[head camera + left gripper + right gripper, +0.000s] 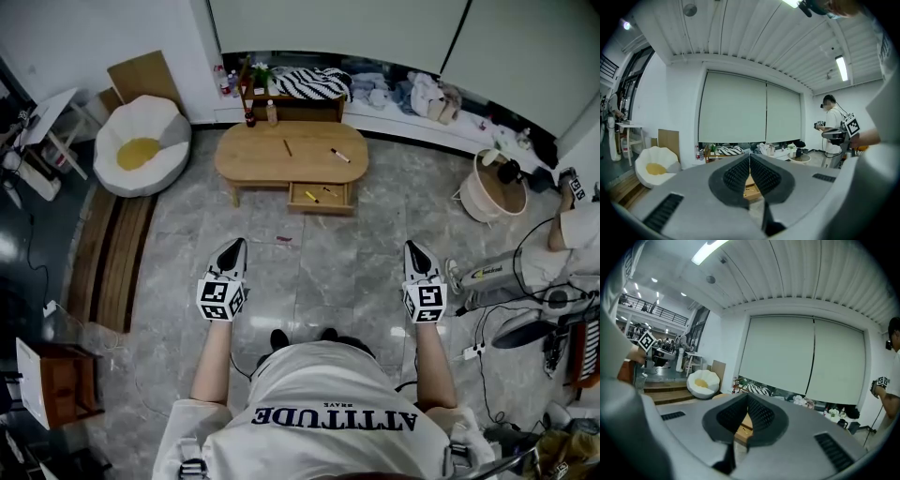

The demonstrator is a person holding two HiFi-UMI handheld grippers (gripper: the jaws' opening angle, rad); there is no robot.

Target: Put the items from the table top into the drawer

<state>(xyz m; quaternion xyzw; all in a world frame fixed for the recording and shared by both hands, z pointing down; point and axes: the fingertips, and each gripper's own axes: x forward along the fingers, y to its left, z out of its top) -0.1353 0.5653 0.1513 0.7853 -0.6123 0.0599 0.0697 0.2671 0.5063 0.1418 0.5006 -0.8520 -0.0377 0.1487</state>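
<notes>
Shirt (328, 389) reads "ATTITUDE"; left claw (236, 244), right claw (412, 247) both closed, empty.

Light brown wood table (253, 155) & drawer (322, 195). Yellow pen (311, 197) in drawer. Grey marble floor (328, 272). White chair (141, 145) w/ yellow middle. Blk & wht stripes on cushion (309, 84). Blk & wht squares on left gripper (234, 246) & right gripper (412, 247).
</notes>
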